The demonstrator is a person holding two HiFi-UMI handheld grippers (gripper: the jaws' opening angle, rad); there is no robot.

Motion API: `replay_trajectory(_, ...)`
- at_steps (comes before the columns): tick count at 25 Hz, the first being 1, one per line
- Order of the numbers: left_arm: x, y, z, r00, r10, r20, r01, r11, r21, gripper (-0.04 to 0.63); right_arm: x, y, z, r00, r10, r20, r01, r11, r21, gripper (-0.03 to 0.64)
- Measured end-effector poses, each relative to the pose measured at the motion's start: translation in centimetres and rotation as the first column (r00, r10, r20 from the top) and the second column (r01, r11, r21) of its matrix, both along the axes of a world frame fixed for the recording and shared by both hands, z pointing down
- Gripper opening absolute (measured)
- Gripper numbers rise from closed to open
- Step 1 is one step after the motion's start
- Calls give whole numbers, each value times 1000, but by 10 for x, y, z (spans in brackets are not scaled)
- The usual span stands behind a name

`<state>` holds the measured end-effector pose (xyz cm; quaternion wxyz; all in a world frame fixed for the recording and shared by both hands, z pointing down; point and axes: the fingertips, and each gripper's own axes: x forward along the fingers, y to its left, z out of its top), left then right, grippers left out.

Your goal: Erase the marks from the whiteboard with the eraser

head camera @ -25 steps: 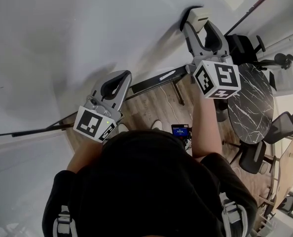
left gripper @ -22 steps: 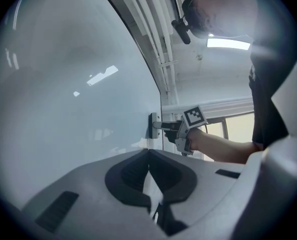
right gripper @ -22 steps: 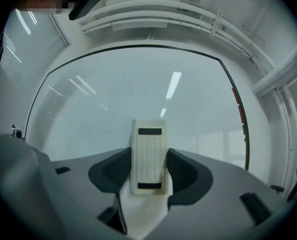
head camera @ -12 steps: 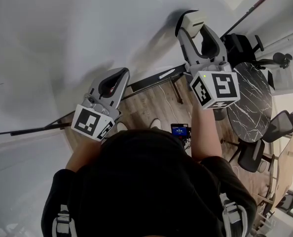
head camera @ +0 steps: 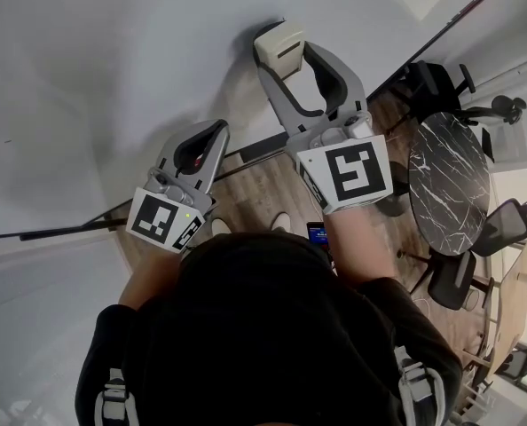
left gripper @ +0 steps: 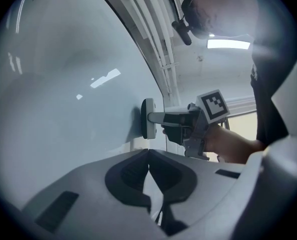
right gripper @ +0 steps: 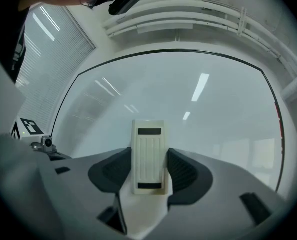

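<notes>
The whiteboard (head camera: 113,69) fills the upper left of the head view and looks almost bare, with one tiny dark speck (head camera: 7,140) at its far left. A cream eraser (head camera: 279,43) lies flat against the board, and my right gripper (head camera: 287,59) is shut on it. In the right gripper view the eraser (right gripper: 149,156) sits upright between the dark pads, with the whiteboard (right gripper: 198,104) behind. My left gripper (head camera: 208,138) hovers lower left, shut and empty. Its own view shows the left gripper (left gripper: 148,170) with jaws together, and beyond it the eraser (left gripper: 147,119) pressed on the board.
The board's ledge (head camera: 262,149) runs below the grippers over a wooden floor. A round marble table (head camera: 450,185) and black office chairs (head camera: 441,87) stand at the right. A small lit screen (head camera: 321,232) shows near the person's chest.
My right gripper has slid the eraser leftward across the board, from the right side toward the middle. The left gripper has hardly moved.
</notes>
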<state>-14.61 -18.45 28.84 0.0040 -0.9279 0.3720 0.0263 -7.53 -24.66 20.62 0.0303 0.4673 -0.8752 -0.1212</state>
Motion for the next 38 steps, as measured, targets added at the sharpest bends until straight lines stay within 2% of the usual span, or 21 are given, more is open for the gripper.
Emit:
replay_trajectory(6, -4, -2, -2, 1000, -15, 5, 15, 1000, -8, 5, -3, -13, -4, 1000, 14, -14, -14, 1000, 12, 225)
replay_trajectory(18, -8, -4, 6, 1000, -14, -4, 14, 1000, -13, 5, 7, -22, 0, 999, 22, 31, -21, 1000, -9, 225)
replay_trajectory(25, -33, 5, 22, 1000, -3, -14, 3, 1000, -8, 5, 11, -25, 7, 996, 78, 53, -77, 997, -17, 225)
replay_trajectory(27, -33, 5, 22, 1000, -4, -9, 3, 1000, -10, 5, 22, -29, 5, 993, 93, 71, -92, 996, -24, 225)
replay_trajectory(32, 5, -8, 6, 1000, -3, 15, 3, 1000, -15, 5, 92, -51, -5, 981, 150, 120, -146, 988, -43, 225)
replay_trajectory(38, 8, -10, 9, 1000, -4, 27, 5, 1000, -17, 5, 106, -57, 1, 979, 160, 130, -155, 987, -45, 225)
